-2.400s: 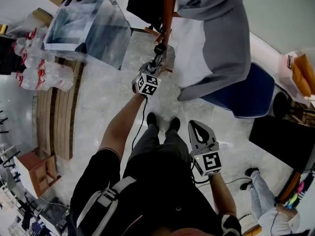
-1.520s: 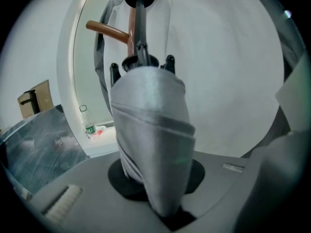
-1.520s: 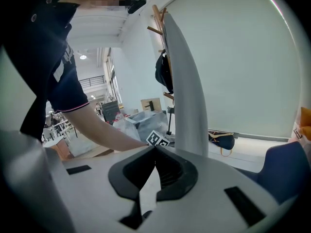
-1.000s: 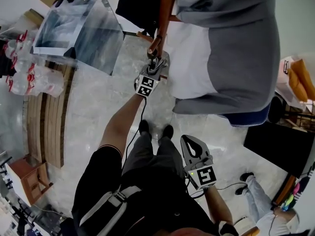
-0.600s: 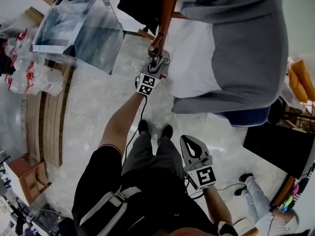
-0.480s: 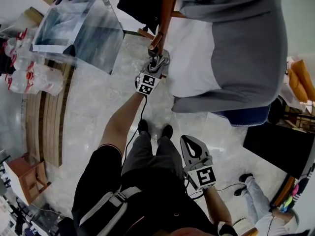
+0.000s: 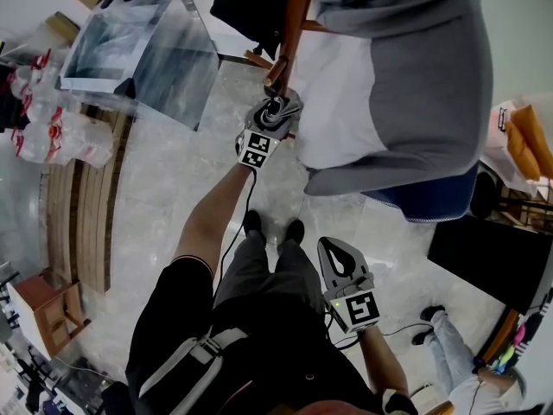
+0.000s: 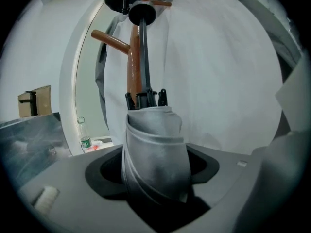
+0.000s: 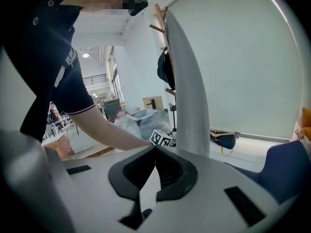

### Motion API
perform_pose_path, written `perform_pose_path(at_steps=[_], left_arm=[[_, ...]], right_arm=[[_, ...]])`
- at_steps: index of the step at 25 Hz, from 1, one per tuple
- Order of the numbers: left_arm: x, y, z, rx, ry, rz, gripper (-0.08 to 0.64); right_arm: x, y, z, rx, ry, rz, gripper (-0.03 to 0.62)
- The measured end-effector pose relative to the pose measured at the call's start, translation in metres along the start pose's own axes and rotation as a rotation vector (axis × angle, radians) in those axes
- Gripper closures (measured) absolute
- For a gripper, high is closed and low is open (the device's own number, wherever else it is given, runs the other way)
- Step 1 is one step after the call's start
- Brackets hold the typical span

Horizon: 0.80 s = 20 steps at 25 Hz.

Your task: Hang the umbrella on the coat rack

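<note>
The folded grey umbrella (image 8: 155, 140) stands upright between the jaws of my left gripper (image 8: 154, 174). Those jaws are opening, and dark gaps show on both sides of the fabric. The umbrella's black shaft runs up to a round black handle (image 8: 142, 13) beside a peg (image 8: 109, 39) of the brown wooden coat rack (image 8: 133, 67). In the head view the left gripper (image 7: 276, 111) reaches out to the rack pole (image 7: 289, 24). My right gripper (image 7: 344, 253) hangs low by the person's hip, shut with nothing in it; its tips meet (image 9: 155, 148).
A grey coat (image 7: 406, 76) and a black garment (image 7: 251, 3) hang on the rack. A clear box (image 7: 147, 50) and packs of water bottles (image 7: 52, 128) lie to the left. A blue chair (image 7: 432, 193) is on the right, and another person (image 7: 458, 344) stands at the lower right.
The left gripper's jaws have spread apart around the umbrella. Both hands have stayed where they were over the last second.
</note>
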<state>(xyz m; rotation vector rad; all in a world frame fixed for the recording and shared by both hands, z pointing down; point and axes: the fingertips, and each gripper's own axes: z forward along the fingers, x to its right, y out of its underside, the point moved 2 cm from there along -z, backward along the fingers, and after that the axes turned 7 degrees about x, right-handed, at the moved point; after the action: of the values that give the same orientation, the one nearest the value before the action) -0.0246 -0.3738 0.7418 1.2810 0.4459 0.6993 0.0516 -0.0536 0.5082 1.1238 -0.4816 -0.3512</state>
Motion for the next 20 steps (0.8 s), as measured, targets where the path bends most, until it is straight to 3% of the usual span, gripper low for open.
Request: perform_pose_path(at_steps=[6, 13, 20], left_arm=[[-0.003, -0.010, -0.014, 0.003, -0.013, -0.006, 0.112], [0.000, -0.017, -0.033, 0.005, -0.011, -0.007, 0.078], [0.002, -0.048, -0.070, 0.046, -0.023, 0.002, 0.078]], right_arm=[[-0.002, -0.004, -0.002, 0.008, -0.006, -0.014, 0.589], [-0.001, -0.010, -0.008, -0.013, -0.004, -0.019, 0.589], [-0.002, -0.017, -0.014, 0.031, -0.007, -0.032, 0.589]])
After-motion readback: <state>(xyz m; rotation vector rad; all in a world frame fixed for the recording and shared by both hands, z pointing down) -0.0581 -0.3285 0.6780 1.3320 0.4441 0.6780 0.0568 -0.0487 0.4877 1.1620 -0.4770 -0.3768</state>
